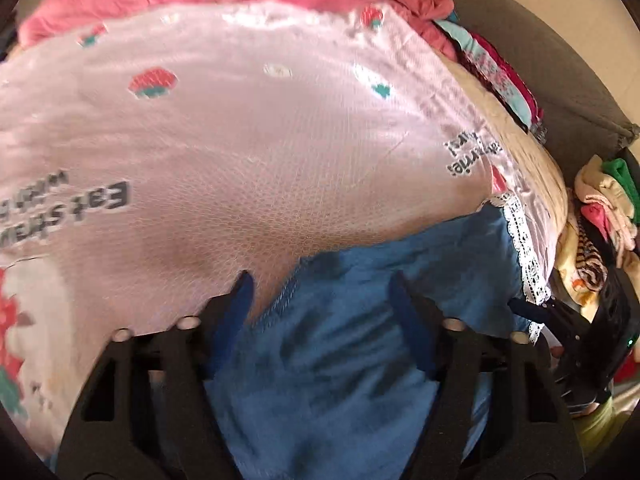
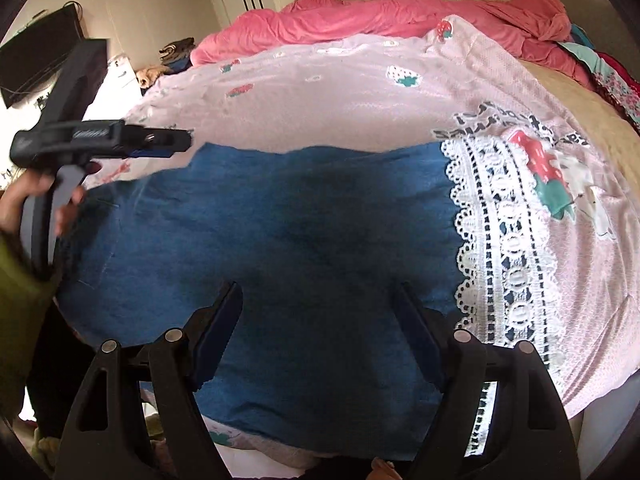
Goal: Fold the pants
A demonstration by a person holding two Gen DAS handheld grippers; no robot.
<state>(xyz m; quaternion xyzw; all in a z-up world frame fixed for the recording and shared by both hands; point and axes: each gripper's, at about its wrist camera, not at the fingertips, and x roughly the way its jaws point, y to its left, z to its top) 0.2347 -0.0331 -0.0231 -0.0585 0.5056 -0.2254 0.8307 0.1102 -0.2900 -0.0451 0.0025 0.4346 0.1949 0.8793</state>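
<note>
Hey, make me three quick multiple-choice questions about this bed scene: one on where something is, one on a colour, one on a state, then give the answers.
1. Where do the pants lie?
A. Spread on the pink blanket
B. Hanging on the wardrobe
C. On the floor

2. What colour is the lace trim at the pants' end?
A. Black
B. White
C. Yellow

3. How do the right gripper's jaws stand?
A. Shut on the pants
C. Shut on the lace
B. Open, nothing between them

Answers: 1 A, the blue cloth lies flat on the pink strawberry-print blanket. 2 B, the lace band is white against the blue. 3 B, the two fingers stand wide apart above the pants with no cloth pinched.
</note>
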